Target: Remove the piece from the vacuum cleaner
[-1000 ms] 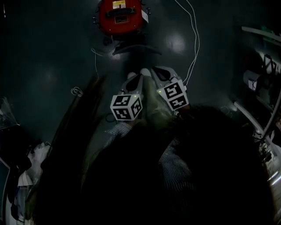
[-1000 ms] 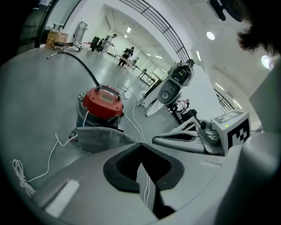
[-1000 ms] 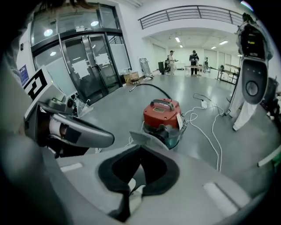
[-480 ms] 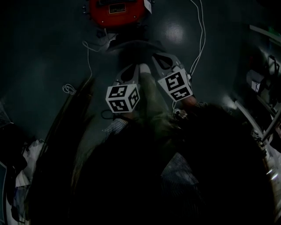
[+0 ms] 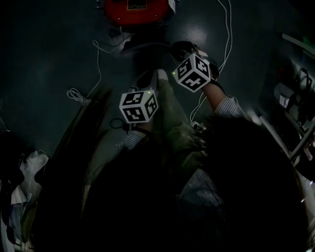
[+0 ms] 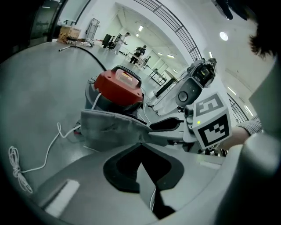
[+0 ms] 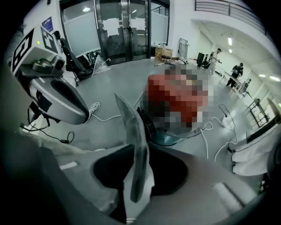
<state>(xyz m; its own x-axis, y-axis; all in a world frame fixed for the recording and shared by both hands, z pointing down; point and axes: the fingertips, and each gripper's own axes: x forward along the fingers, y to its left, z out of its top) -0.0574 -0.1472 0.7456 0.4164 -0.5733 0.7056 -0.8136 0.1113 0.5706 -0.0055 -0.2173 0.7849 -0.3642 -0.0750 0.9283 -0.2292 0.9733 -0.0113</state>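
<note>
In the head view, my left tongs (image 5: 151, 78) and right tongs (image 5: 184, 49) hang before the red vacuum cleaner (image 5: 138, 10). The left gripper view shows the left tongs clamped on the grey piece (image 6: 109, 127), which I judge already detached. The right gripper view shows the right jaws just opened, with the piece loose between them.

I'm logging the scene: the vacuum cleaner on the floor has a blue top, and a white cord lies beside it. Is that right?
No: the vacuum cleaner has a red top, not blue, as the left gripper view shows. The white cord does lie beside it.
</note>
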